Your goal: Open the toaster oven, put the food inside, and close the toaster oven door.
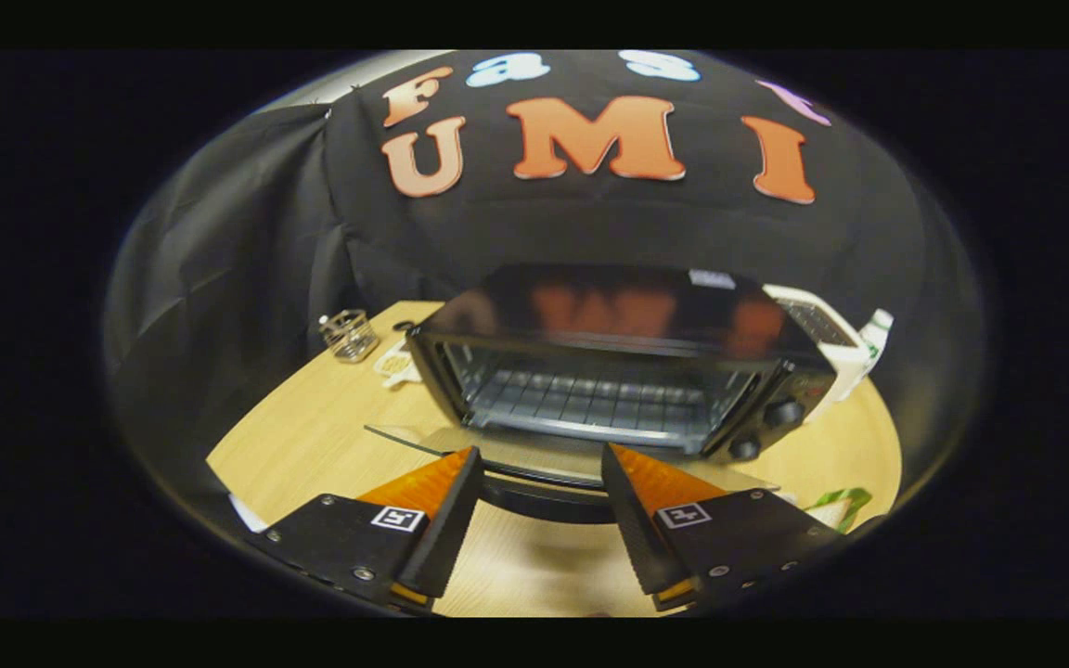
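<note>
Partly hidden: door handle (544,501) behind spread fingers (446,506)

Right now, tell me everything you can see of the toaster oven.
The toaster oven is a glossy black box standing on the wooden table. Its glass door is folded down flat, its handle between the open gripper fingers. A wire rack sits inside, with two knobs beside the opening.

My black, boxy toaster oven (623,371) sits on the wooden tabletop (312,436), its glass door (534,455) folded down flat, the wire rack (590,399) inside bare.
</note>
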### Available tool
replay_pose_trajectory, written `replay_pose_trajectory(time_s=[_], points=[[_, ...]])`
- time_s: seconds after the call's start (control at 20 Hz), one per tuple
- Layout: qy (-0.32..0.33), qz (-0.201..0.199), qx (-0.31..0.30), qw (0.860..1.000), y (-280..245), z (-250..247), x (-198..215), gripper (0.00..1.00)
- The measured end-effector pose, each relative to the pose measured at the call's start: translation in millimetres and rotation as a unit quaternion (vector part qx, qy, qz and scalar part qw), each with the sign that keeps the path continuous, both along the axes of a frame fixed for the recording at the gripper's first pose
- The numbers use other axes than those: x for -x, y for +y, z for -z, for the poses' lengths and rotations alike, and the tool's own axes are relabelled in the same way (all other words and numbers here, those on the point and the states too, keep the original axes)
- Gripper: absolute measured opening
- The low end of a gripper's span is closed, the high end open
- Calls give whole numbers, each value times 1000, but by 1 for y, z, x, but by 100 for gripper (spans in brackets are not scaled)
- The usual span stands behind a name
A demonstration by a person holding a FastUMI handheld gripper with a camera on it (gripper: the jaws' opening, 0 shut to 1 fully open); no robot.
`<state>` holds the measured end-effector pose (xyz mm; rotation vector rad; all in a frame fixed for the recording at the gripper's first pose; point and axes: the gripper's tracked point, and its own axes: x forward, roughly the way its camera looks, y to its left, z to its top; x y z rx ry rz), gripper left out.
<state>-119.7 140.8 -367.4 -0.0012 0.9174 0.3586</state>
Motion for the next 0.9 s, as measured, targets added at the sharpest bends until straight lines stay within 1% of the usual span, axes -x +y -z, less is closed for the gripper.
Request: replay_pose_trajectory(time_s=[0.15, 0.3, 0.55, 0.75, 0.85, 0.9], points=[[51, 13, -20, 998, 3, 18, 9, 76], [90, 28, -18, 995, 2, 39, 11, 75], [155, 43, -8, 987, -5, 80, 38, 72], [149, 45, -28, 987, -6, 74, 36, 72], [152, 51, -33, 986, -19, 62, 42, 72], [143, 54, -34, 988, -29, 50, 44, 73]])
